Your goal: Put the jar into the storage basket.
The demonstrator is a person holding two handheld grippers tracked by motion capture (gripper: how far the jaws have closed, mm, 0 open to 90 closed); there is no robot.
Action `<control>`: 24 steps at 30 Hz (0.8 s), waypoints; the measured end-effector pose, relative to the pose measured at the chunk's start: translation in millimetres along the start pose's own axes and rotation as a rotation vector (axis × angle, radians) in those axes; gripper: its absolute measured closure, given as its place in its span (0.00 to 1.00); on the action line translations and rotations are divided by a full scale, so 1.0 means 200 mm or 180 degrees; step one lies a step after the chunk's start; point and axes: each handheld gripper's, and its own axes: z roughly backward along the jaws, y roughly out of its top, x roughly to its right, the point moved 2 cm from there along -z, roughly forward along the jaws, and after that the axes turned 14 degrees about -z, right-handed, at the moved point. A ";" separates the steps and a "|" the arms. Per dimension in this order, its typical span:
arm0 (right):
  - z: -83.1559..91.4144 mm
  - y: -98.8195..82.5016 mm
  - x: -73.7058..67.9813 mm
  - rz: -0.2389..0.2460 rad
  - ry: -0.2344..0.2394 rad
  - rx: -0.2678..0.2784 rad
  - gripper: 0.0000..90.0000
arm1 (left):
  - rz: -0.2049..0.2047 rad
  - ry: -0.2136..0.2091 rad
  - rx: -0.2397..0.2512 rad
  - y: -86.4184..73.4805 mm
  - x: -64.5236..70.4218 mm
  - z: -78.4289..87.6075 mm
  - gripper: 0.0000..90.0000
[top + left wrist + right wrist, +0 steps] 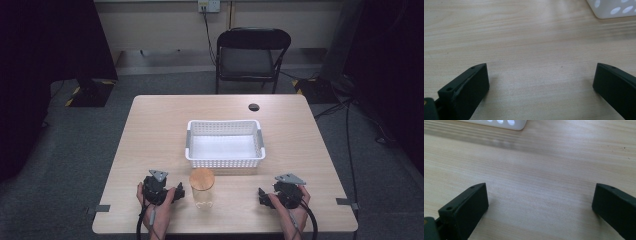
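A clear glass jar with a round wooden lid (202, 187) stands upright near the table's front edge, between my two grippers. Behind it sits a white perforated basket (225, 123), with nothing visible inside. My left gripper (159, 189) rests on the table just left of the jar, jaws wide open over bare wood (541, 75). My right gripper (282, 192) rests at the front right, some way from the jar, also open with nothing between its jaws (540, 195). A corner of the basket (611, 10) shows at the top right of the left gripper view.
The light wooden table (155, 130) has a dark cable hole (254, 107) at its back right. A black folding chair (251, 55) stands beyond the far edge. The basket's edge (504, 123) shows at the top of the right gripper view.
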 end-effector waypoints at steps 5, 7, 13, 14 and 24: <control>0.00 0.00 0.00 0.0000 -0.0001 0.0000 0.00 | 0.0001 0.0000 0.0000 0.00 0.00 0.00 0.00; 0.00 0.00 0.00 0.0001 -0.0001 -0.0001 0.00 | 0.0001 0.0000 0.0000 0.00 0.00 0.00 0.00; 0.00 0.00 0.00 0.0002 -0.0005 0.0000 0.00 | -0.0008 -0.0007 0.0003 0.00 0.00 0.00 0.00; 0.00 0.00 0.00 0.0004 -0.0004 -0.0001 0.00 | -0.0009 -0.0009 0.0004 0.00 0.00 0.00 0.00; 0.00 0.00 0.00 0.0004 -0.0006 -0.0001 0.00 | -0.0041 -0.0049 0.0015 0.00 -0.01 0.00 0.00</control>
